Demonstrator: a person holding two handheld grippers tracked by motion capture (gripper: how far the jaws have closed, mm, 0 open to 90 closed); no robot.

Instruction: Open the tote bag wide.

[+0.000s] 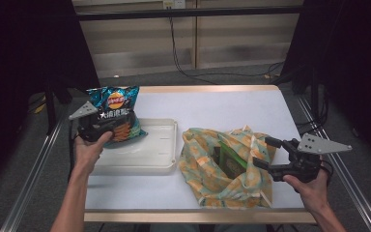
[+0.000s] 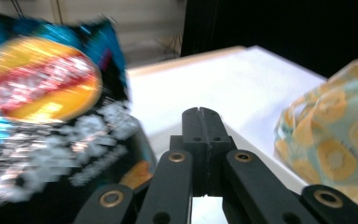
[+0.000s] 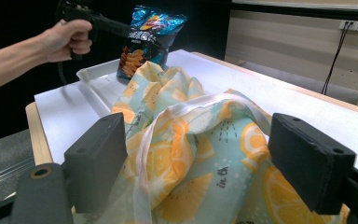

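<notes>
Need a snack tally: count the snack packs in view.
2. One chip bag stands over the tray at the left, by the left hand-held gripper. One green pack sits inside the cloth bag; more may be hidden there.

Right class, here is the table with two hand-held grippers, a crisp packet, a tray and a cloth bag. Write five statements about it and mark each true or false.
1. The crisp packet is at the white tray. True.
2. The right gripper is shut. False: its jaws stand wide open at the cloth bag.
3. The cloth bag is printed with citrus slices. True.
4. The cloth bag lies in the tray. False: it lies on the table, to the right of the tray.
5. The left gripper has its jaws together, with nothing between the tips. True.
</notes>
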